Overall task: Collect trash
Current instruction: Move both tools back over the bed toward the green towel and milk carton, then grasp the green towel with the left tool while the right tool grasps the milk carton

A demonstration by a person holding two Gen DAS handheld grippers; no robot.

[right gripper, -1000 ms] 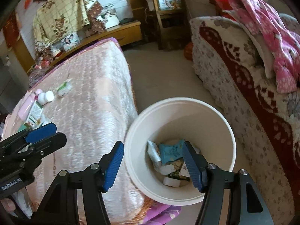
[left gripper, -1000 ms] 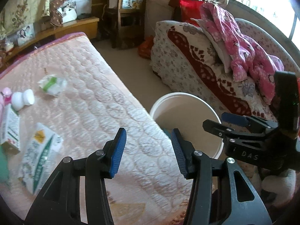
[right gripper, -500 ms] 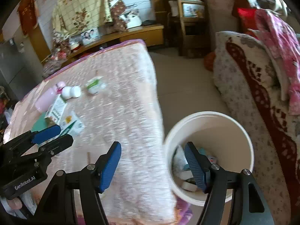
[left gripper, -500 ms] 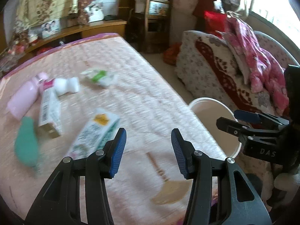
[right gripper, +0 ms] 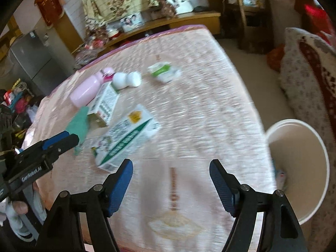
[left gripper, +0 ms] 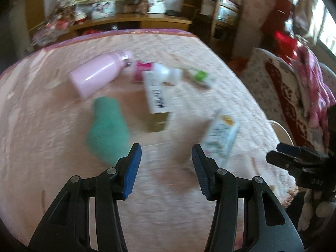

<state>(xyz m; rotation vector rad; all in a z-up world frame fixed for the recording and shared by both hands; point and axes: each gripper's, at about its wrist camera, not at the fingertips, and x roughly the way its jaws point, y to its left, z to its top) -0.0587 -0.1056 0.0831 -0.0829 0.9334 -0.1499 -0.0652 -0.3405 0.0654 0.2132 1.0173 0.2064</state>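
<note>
- Left tongs (left gripper: 166, 157) and right tongs (right gripper: 171, 171) both spread wide, nothing held, hovering over the pink quilted bed (right gripper: 199, 105).
- Nearest trash: green-and-white carton (right gripper: 126, 138) just ahead of both tongs; risk of collision if both reach for it.
- Beyond: teal bottle (left gripper: 108, 130), barcode box (left gripper: 156, 93), pink bottle (left gripper: 98, 76) clustered, touching; risk of knocking neighbours, round bottles rolling off.
- Farthest: crumpled wrapper (right gripper: 164, 71).
- White bin (right gripper: 298, 163) on floor beside bed; blur suggests fast motion, mis-aim likely.
</note>
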